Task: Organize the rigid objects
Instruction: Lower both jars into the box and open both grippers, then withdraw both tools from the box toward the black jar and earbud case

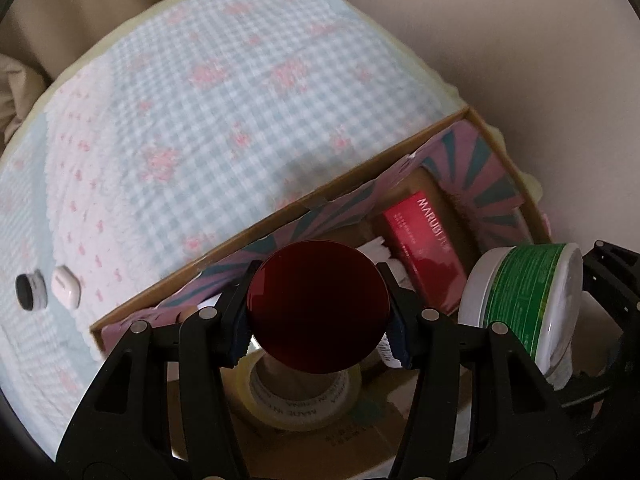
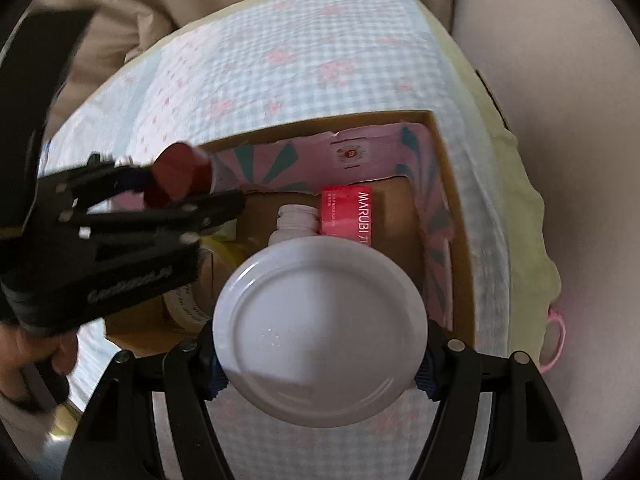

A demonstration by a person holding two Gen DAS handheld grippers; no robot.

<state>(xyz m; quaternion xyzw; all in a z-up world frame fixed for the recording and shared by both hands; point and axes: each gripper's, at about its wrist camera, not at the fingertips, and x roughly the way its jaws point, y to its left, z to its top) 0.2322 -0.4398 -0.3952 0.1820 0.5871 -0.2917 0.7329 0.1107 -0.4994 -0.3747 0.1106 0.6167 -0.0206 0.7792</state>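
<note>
right now the round dark red glossy jar sits pinched between the 2 fingers of the left gripper, held above the open brown cardboard box with its pink and teal striped lining. directly below the jar, inside the box, lies a roll of clear yellowish packing tape. the right gripper clamps a white plastic tub with a green printed label by its sides, the tub's plain white round end facing the right wrist camera and hanging over the box's near edge. in the box beyond it are a red rectangular carton printed marubi and, just beside that, a small white plastic bottle lying with its neck toward the far wall. the box rests on a fluffy blue and white checked blanket with pink flowers. out on the blanket, well apart from the box, a small white earbud-style case lies beside a little jar with a black lid. a pink loop shows at the blanket's right edge in the right wrist view.
</note>
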